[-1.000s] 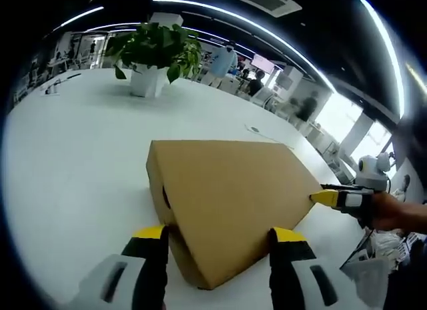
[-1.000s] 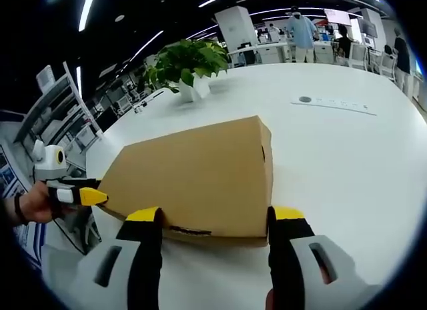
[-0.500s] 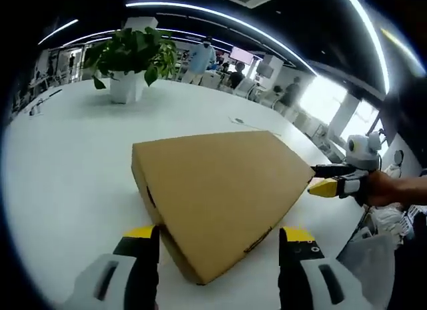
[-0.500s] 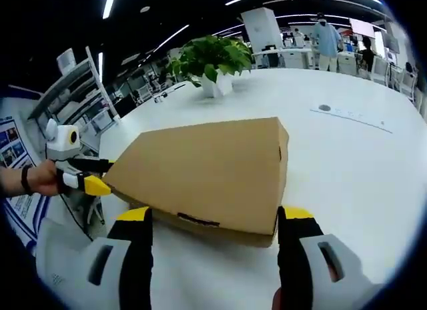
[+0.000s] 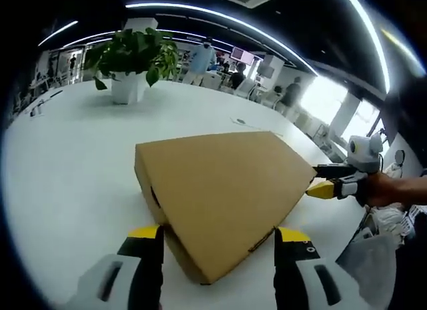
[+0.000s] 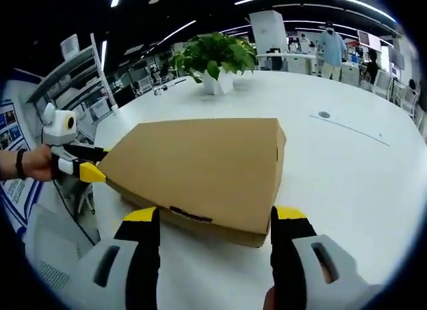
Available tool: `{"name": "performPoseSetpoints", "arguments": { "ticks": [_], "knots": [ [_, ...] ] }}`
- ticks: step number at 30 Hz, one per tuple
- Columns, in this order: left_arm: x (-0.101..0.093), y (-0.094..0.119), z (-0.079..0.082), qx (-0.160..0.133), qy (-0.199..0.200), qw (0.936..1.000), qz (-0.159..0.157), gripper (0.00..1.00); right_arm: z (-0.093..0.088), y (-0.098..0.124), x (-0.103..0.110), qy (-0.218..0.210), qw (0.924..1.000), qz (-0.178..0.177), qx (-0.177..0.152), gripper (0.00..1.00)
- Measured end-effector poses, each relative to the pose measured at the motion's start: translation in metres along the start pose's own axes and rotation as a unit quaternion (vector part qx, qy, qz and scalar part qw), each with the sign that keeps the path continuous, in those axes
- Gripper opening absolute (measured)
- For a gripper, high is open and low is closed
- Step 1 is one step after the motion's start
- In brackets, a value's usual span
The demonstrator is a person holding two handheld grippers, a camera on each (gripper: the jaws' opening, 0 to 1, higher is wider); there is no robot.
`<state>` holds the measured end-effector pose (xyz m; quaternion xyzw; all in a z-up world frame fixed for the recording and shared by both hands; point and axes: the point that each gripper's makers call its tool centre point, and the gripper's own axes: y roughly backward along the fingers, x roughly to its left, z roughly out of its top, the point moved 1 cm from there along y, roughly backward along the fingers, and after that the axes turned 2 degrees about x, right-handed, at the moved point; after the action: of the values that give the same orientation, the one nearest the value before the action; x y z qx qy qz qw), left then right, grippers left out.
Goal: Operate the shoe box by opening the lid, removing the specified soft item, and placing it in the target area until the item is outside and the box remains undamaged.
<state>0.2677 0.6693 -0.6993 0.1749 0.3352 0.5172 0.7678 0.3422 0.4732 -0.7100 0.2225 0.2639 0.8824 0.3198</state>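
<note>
The shoe box (image 5: 220, 197) sits closed on the white worktop (image 5: 73, 163), its brown lid (image 6: 193, 167) down flat, so by my reading the task has hardly started: the lid is yet to be lifted, and the soft item, presumably inside and hidden, is yet to come out and be set down. The left claw (image 5: 217, 247) is spread wide with one box corner between its yellow-tipped jaws, not pinching it. The right claw (image 6: 217, 227) is likewise spread, its jaws on either side of the near long edge, and seen from the left gripper view it points at another corner, whether touching I cannot tell. The worktop is broad and glossy, bearing a potted plant (image 5: 133, 63) well beyond the box. Around it lies an open office with strip lights, desks and people standing far off
</note>
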Motion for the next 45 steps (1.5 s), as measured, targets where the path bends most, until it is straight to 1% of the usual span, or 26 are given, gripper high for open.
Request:
{"name": "performPoseSetpoints", "arguments": {
  "ticks": [6,9,11,12,18,24,29,36,45],
  "knots": [
    [0.000,0.000,0.000,0.003,-0.002,1.0000,0.000,0.68,0.001,0.001,0.000,0.001,1.0000,0.001,0.003,0.62],
    [-0.002,0.001,0.001,0.006,-0.008,0.9999,0.006,0.67,0.001,0.001,0.000,0.003,1.0000,-0.001,0.002,0.62],
    [-0.002,0.003,0.000,0.016,-0.030,0.9993,0.014,0.66,0.003,0.003,0.000,0.002,1.0000,-0.001,0.000,0.61],
    [-0.001,0.003,-0.001,0.023,-0.051,0.9982,0.022,0.65,0.004,0.004,0.000,0.000,1.0000,0.000,-0.001,0.61],
    [-0.004,0.006,0.004,0.020,-0.041,0.9988,0.021,0.64,0.010,0.010,0.001,-0.005,0.9999,0.003,-0.010,0.60],
    [-0.006,0.015,0.017,-0.002,-0.039,0.9989,0.028,0.62,0.019,0.015,0.001,-0.008,0.9998,0.001,-0.020,0.59],
    [-0.008,0.020,0.031,-0.020,-0.042,0.9985,0.031,0.61,0.028,0.019,0.001,0.015,0.9996,-0.006,-0.021,0.56],
    [-0.007,0.026,0.046,-0.041,-0.042,0.9979,0.027,0.60,0.045,0.025,0.000,0.014,0.9991,-0.011,-0.038,0.56],
    [-0.007,0.031,0.061,-0.062,-0.043,0.9970,0.017,0.60,0.071,0.033,0.000,0.010,0.9980,-0.012,-0.061,0.56]
  ]
}}
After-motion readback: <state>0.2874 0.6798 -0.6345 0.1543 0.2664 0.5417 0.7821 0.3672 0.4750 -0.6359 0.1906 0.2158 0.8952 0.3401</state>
